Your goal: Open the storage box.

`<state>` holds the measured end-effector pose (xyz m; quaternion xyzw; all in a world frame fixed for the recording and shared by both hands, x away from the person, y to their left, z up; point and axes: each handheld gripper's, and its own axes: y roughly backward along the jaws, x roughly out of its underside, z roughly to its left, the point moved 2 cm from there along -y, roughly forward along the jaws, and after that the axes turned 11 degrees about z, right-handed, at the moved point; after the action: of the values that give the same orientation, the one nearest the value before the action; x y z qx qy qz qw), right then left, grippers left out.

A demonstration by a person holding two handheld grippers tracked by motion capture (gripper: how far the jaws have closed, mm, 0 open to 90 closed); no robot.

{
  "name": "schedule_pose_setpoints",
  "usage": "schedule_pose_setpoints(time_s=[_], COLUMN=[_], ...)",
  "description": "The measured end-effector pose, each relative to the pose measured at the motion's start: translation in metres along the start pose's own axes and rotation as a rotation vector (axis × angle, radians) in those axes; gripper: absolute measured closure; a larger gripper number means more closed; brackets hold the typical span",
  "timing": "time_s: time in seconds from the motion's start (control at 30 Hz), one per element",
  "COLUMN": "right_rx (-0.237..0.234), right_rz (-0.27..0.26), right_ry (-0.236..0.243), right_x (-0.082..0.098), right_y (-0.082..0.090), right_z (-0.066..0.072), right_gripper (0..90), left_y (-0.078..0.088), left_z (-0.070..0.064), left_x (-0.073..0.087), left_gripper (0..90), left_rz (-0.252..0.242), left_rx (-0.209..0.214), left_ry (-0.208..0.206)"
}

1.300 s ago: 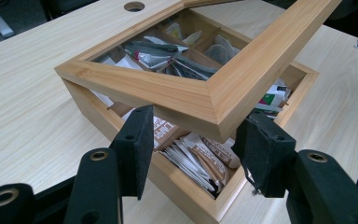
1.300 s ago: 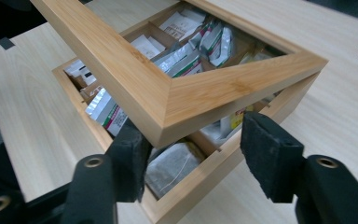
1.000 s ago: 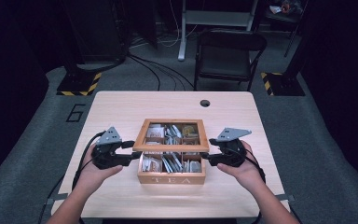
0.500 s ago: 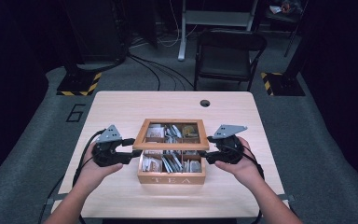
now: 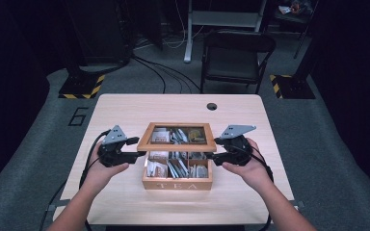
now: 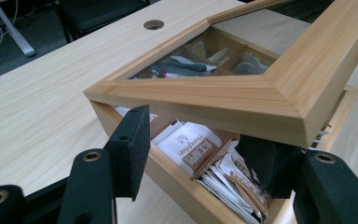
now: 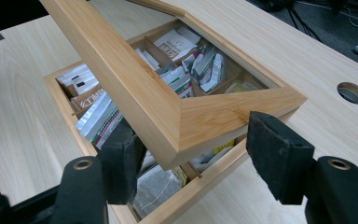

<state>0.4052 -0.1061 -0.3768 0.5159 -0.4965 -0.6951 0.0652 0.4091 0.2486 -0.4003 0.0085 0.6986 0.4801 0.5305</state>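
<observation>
Lid (image 5: 177,136) half raised off tea box (image 5: 177,182); we hold both grippers' fingers apart around its corners, unclamped; full opening remains.

a dim lab or recording studio: beyond the light wooden table (image 5: 125,110) stand a black folding chair (image 5: 236,55), floor cables (image 5: 159,72), hazard-striped stand bases (image 5: 82,89) and grey carpet marked "6" (image 5: 78,116).

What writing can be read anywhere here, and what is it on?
"TEA" on the front wall of the wooden box.
"6" on the grey floor mat left of the table.
"HongFen", as far as it reads, on a white sachet inside the box.
Print on the other sachets is too small to read.
</observation>
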Motion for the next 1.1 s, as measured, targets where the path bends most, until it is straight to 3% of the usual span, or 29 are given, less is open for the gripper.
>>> schedule_pose_setpoints(time_s=[0.27, 0.3, 0.6, 0.73, 1.1], right_rx=[-0.005, -0.008, -0.017, -0.030, 0.008], right_rz=[-0.009, -0.016, -0.026, -0.044, -0.044], right_ry=[-0.016, -0.025, -0.040, -0.069, -0.049], right_x=[-0.007, -0.009, -0.012, -0.013, -0.009], right_y=[0.004, 0.005, 0.006, 0.008, 0.002], right_z=[-0.004, -0.005, -0.011, -0.016, -0.031], right_gripper=[39.0, 39.4, 41.7, 43.8, 45.2], left_y=[0.002, 0.003, 0.004, 0.005, 0.007], left_z=[0.003, 0.005, 0.008, 0.010, 0.017], left_x=[-0.009, -0.012, -0.019, -0.025, -0.038], left_gripper=[48.3, 49.5, 52.4, 53.1, 54.5], left_rz=[-0.006, -0.011, -0.008, 0.003, 0.008], left_rx=[-0.012, 0.003, 0.001, -0.007, -0.005], left_ry=[-0.027, -0.030, -0.024, -0.025, -0.005])
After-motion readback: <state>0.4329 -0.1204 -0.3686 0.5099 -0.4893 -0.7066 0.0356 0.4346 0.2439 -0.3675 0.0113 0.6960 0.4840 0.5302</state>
